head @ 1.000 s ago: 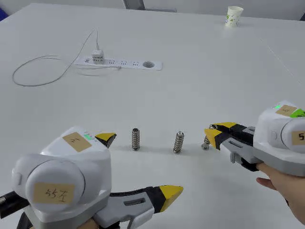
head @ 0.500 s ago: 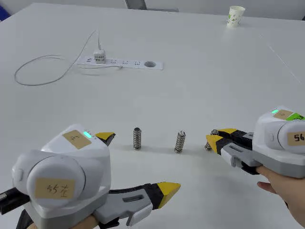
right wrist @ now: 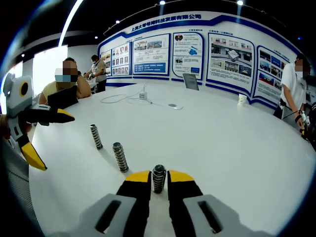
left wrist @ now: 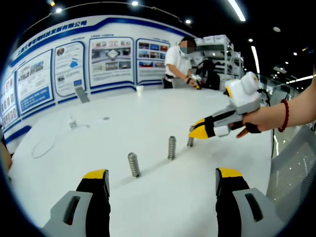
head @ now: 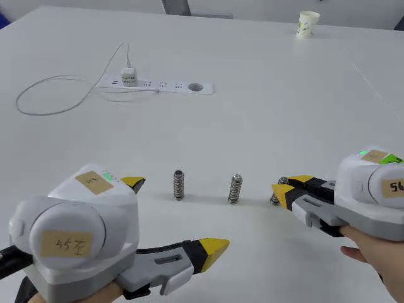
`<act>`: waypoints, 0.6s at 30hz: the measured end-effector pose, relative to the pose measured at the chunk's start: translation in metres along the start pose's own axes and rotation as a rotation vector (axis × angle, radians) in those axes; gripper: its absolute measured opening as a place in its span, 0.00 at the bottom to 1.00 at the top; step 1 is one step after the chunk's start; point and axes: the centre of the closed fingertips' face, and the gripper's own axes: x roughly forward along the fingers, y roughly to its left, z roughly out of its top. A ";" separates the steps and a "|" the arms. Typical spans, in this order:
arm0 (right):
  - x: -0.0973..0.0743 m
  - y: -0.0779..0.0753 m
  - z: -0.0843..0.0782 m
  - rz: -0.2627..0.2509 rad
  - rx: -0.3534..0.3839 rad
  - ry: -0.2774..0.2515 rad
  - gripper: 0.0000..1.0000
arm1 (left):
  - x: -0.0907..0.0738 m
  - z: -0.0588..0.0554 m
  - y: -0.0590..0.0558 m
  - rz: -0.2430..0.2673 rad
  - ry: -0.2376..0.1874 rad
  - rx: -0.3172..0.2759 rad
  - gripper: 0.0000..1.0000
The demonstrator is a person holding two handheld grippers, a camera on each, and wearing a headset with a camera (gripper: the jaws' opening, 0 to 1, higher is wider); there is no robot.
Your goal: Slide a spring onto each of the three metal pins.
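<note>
Pinching the third spring [right wrist: 158, 177] with the right gripper [head: 281, 188], yellow tips closed against both sides of the coil, low over the table [head: 252, 126]. Hovering wide open with the left gripper [head: 177, 214], nothing between the jaws, near the first spring [head: 178, 184]. All three springs upright in one row, the middle spring [head: 235, 188] apart from both neighbours (pins hidden inside the coils, so no telling how deep the third is seated). Probably the last step: seating and letting go.

Risks from here:
- squeezing too hard and bowing the coil enough to bind on the pin
- pulling back before opening and tipping spring and pin over together
- opening unevenly and flicking the spring off
- swinging sideways into the middle spring close by

Safer to open fully, then back straight out.

Only one container around: a paper cup [head: 307, 23], upright at the far edge, well apart from the work. Inside not visible, so cannot tell full or empty. Also a power strip [head: 158, 84] with a plug and a looped cable [head: 44, 95], far from both grippers.
</note>
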 end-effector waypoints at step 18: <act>-0.045 0.000 0.015 0.000 0.113 -0.007 0.49 | -0.013 0.003 0.016 0.038 0.011 -0.045 0.94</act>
